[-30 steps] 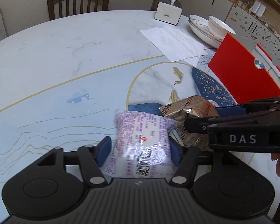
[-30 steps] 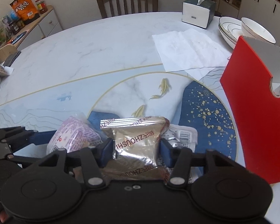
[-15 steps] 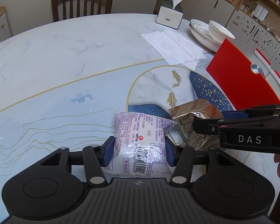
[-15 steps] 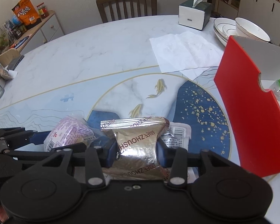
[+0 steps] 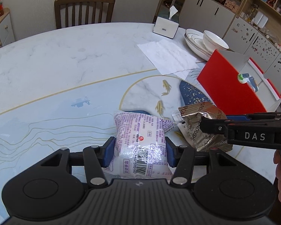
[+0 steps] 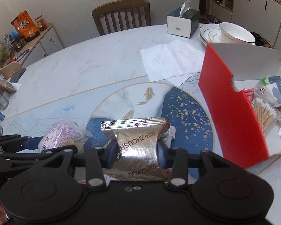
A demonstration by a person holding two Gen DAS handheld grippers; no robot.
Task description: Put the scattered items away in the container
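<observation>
Both jaws pinch packets: the left gripper (image 5: 139, 151) squeezes a purple packet (image 5: 140, 136), the right gripper (image 6: 137, 152) a foil packet (image 6: 138, 142), dented at its waist. Each closed a little further within the past second. Both point steeply down, side by side over the table's (image 5: 65, 65) near edge, packets lifted clear of it. To the right stands the red box (image 6: 232, 112), near the table's right edge, holding cotton swabs (image 6: 266, 112) and a tissue pack (image 6: 277, 91). Its tall red wall faces the grippers. Beyond lie paper sheets (image 6: 170, 60), stacked dishes (image 6: 232, 33), a tissue box (image 6: 181, 22) and a chair (image 6: 121, 15).
</observation>
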